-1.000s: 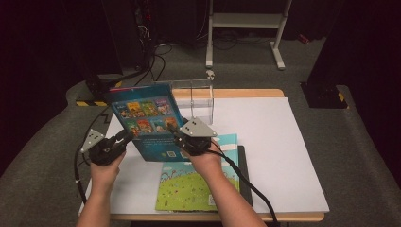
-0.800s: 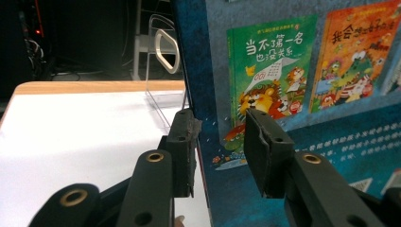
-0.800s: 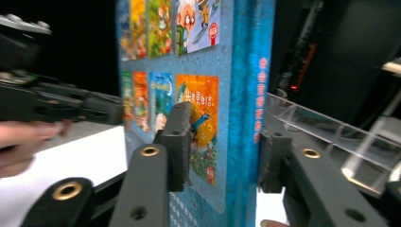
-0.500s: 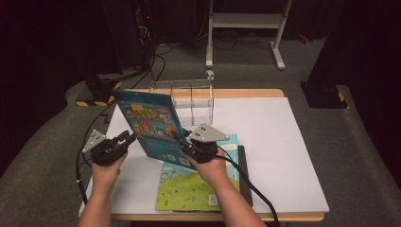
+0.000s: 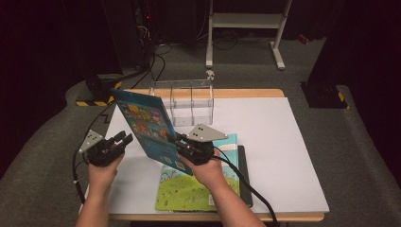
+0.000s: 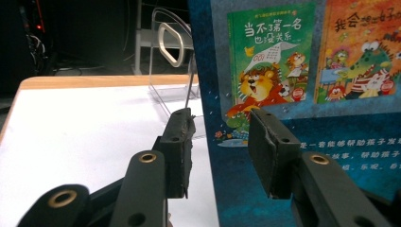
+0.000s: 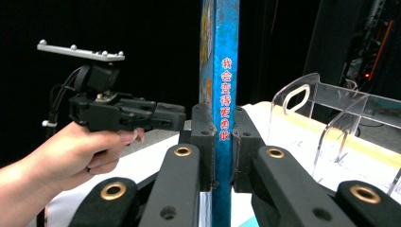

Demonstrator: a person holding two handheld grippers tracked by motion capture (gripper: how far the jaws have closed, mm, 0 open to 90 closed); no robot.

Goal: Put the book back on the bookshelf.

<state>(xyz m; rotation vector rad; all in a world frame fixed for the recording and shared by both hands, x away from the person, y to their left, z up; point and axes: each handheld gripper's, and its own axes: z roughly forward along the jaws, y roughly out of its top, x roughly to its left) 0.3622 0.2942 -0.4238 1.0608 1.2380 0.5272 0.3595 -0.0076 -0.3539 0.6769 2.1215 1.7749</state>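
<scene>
The blue picture book [image 5: 146, 127] stands raised off the white table sheet [image 5: 274, 156], tilted, its back cover with small cover pictures facing the left gripper [image 5: 122, 142]. Taking the clear acrylic rack [image 5: 191, 97] as landmark: the book sits just in front of the rack, on the person's side, its upper corner overlapping the rack's left end in the high view.

Right gripper [image 7: 221, 142] — jaws have just been closing and now clamp the book's spine edge between both pads; contact is plain in the right gripper view, the spine [image 7: 226, 85] rising vertically between them.

Left gripper — jaws have just been opening slightly and stand parted; in the left gripper view the book's near edge lies in the gap, the pads [image 6: 182, 151] not pressing it.

A second book [image 5: 198, 189] with a green landscape cover lies flat on the sheet, nearer the person than the rack, atop a dark flat item [image 5: 245, 175].
</scene>
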